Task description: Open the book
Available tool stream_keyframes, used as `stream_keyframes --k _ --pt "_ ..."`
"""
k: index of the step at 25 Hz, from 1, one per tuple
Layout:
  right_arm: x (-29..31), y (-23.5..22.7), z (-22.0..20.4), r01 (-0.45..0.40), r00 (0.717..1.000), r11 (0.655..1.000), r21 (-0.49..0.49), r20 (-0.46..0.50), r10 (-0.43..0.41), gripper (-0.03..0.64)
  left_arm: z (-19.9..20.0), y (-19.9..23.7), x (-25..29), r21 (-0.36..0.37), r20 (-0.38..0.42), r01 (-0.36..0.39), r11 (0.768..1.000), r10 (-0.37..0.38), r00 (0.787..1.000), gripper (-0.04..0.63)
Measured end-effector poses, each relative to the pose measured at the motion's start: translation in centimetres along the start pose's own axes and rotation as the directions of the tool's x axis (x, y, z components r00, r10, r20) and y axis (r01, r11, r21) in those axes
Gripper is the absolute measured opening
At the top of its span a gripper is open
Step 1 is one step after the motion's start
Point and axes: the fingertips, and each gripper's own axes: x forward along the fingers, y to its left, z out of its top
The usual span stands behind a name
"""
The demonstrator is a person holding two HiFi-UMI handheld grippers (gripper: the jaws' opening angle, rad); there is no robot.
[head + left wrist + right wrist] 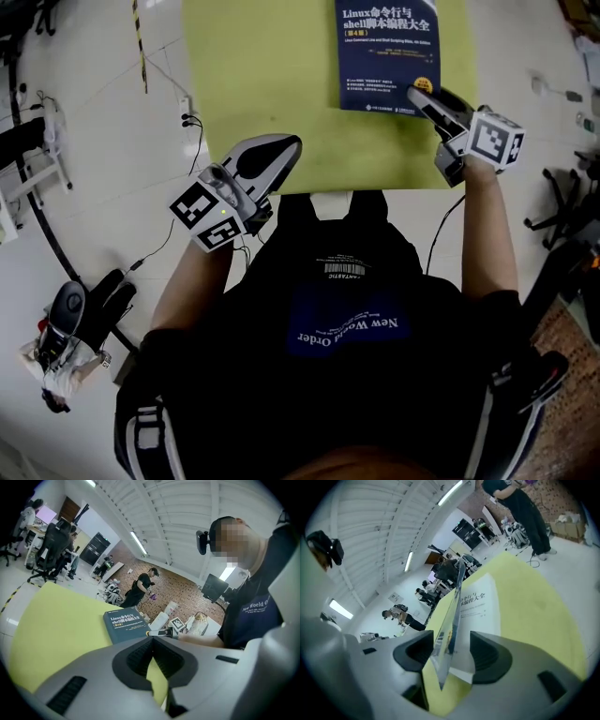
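Note:
A dark blue book (386,52) with white and yellow title print lies on the yellow-green table (281,75), far right of the middle. My right gripper (424,94) is at the book's near right corner. In the right gripper view its jaws (450,651) stand open, and the book's cover (451,620) rises edge-on between them, lifted off the white title page (480,604). The pads do not visibly press on the cover. My left gripper (286,148) hovers over the table's near left edge with its tips together (152,641), holding nothing. The left gripper view shows the book (124,625) from the side.
The table's front edge runs just ahead of the person's torso. On the white floor to the left lie cables and a power strip (186,112), and a black device (70,323) sits lower left. A chair base (562,202) stands at the right. People and office chairs (51,550) are in the background.

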Motion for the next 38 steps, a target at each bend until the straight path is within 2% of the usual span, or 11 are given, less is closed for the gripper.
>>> stream_keyframes --k 6,14,18,21,23,26,28,30,33,36,38 --pt "-1.6 -3.4 0.4 0.193 0.980 0.981 -0.028 0.063 -0.191 0.232 0.2 0.6 -0.7 -0.007 0.009 -0.012 1.000 0.012 1.000 0.002" --pt "-0.8 -2.9 -0.3 0.214 0.977 0.976 -0.030 0.013 -0.214 0.261 0.4 0.3 -1.1 -0.010 0.023 -0.005 1.000 0.005 1.000 0.002" --pt "-1.5 -1.5 1.0 0.118 0.990 0.992 0.037 0.079 -0.120 0.259 0.0 0.5 -1.4 -0.026 0.027 -0.007 1.000 0.008 1.000 0.002" --pt "-2.0 -1.0 1.7 -0.093 0.980 0.973 0.213 0.194 0.051 0.226 -0.6 0.1 -1.2 -0.031 0.018 0.006 0.999 -0.006 1.000 0.002" --pt "-1.9 -0.4 2.2 -0.176 0.963 0.958 0.228 0.242 0.119 0.215 -0.9 -0.2 -1.0 -0.032 0.016 0.017 0.999 -0.016 1.000 0.002" --pt "-1.0 -2.3 1.0 -0.012 0.990 0.985 0.174 0.143 -0.013 0.218 -0.9 -0.2 -1.0 -0.034 0.017 0.022 0.999 -0.021 1.000 0.002" --pt "-1.1 -4.2 -0.1 0.080 0.992 0.979 0.187 0.085 -0.097 0.250 -0.8 -0.3 -1.2 -0.037 0.018 0.020 0.999 -0.019 1.000 0.002" --pt "-0.8 -3.2 0.2 -0.020 0.994 0.970 0.241 0.105 -0.005 0.250 -0.8 -0.2 -1.5 -0.041 0.021 0.019 0.999 -0.018 1.000 0.002" --pt "0.9 -0.3 0.4 -0.144 0.988 0.960 0.240 0.096 0.124 0.171 -0.5 0.6 -2.9 -0.050 0.029 0.021 0.999 -0.019 0.999 0.002" --pt "2.2 -2.1 -1.9 0.086 0.995 0.978 0.188 -0.059 -0.077 0.145 -0.3 1.2 -3.6 -0.057 0.035 0.026 0.998 -0.024 0.999 0.002" --pt "3.1 -2.8 -2.6 0.146 0.986 0.979 0.142 -0.102 -0.132 0.093 -0.2 1.2 -3.8 -0.057 0.037 0.029 0.998 -0.027 0.999 0.002"
